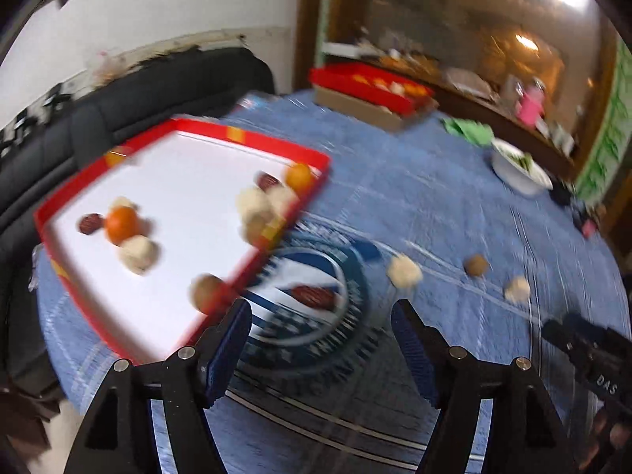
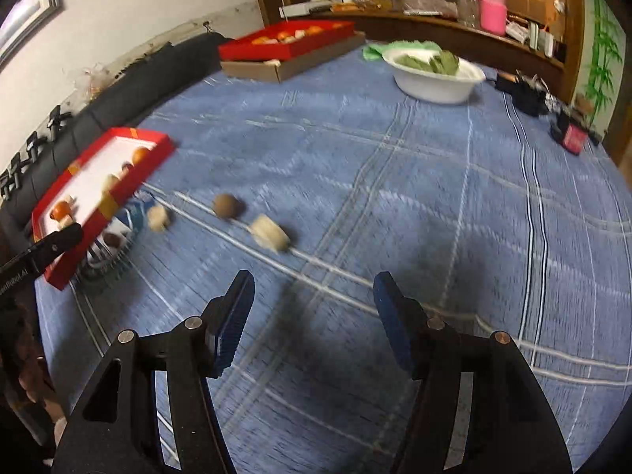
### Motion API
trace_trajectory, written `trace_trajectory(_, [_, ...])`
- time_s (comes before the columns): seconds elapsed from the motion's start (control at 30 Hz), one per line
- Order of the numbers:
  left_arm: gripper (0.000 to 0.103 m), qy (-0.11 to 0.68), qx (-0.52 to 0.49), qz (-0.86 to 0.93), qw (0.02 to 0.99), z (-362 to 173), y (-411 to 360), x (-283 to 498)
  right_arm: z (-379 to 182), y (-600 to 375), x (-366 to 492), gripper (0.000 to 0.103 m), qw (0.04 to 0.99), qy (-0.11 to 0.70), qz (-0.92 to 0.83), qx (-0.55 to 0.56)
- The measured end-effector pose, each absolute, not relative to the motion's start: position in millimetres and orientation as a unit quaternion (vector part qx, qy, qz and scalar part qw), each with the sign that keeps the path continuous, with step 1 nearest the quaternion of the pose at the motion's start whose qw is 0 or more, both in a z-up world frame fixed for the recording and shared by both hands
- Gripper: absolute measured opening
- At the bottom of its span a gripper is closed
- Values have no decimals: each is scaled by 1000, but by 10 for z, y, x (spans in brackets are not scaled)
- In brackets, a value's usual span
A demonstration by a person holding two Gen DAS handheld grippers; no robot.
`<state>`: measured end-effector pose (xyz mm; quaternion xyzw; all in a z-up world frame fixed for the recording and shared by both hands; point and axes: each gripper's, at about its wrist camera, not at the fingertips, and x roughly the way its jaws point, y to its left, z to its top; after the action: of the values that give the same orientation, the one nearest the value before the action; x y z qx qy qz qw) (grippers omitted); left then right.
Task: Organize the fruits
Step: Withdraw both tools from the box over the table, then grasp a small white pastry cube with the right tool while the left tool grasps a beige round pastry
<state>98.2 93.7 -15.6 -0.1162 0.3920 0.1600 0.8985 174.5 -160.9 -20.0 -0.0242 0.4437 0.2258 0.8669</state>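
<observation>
Blue cloth (image 2: 395, 205) covers the table; both the left gripper (image 1: 322, 318) and right gripper (image 2: 314, 290) gape empty, with a blurred, perhaps brown nut (image 2: 227, 205) at eleven o'clock of the right.

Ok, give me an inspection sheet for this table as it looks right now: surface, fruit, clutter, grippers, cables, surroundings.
Surface: blue checked tablecloth, with a round printed emblem beside the tray.
Job's things: red tray holding oranges, pale pieces and dark fruits; loose on the cloth are a dark red fruit, two pale pieces and a brown round fruit.
Clutter: second red tray on a cardboard box, white bowl of green leaves, green cloth.
Grippers: left gripper and right gripper both open, nothing between the fingers.
Cables: nothing seen.
Surroundings: dark sofa, white wall, cluttered wooden shelf.
</observation>
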Motion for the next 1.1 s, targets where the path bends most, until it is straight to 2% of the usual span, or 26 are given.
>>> trace_trajectory(0.23, [71,404,-102,159,895,-192,848,1075,-217,-1270,1889,61,862,435,255,-61])
trace_trajectory(0.3, [71,404,-102,159,895,-187,850,1145,-291,-1112,1970,45,859,435,256,-84])
trace_trajectory(0.33, [71,404,-103,154,896,-184,838,1181,-345,-1070,2014,25,858,440,247,-96])
trace_trajectory(0.4, [71,406,-100,141,898,-198,791,1257,-315,-1087,2023,11,859,442,242,-95])
trace_trajectory(0.6, [70,430,-85,129,890,-354,649,1643,-95,-1411,1822,11,876,416,238,-63])
trace_trajectory(0.67, [51,438,-84,122,887,-399,630,1777,-116,-1486,1819,11,875,417,241,-47])
trace_trajectory(0.7, [26,444,-76,119,885,-425,611,1823,-125,-1482,1820,11,875,416,243,-44])
trace_trajectory(0.83, [25,438,-78,99,890,-393,554,1749,-139,-1461,1849,11,873,413,256,-39])
trace_trajectory(1.1, [25,392,-110,76,910,-221,511,909,-112,-1447,1823,11,873,408,264,-35])
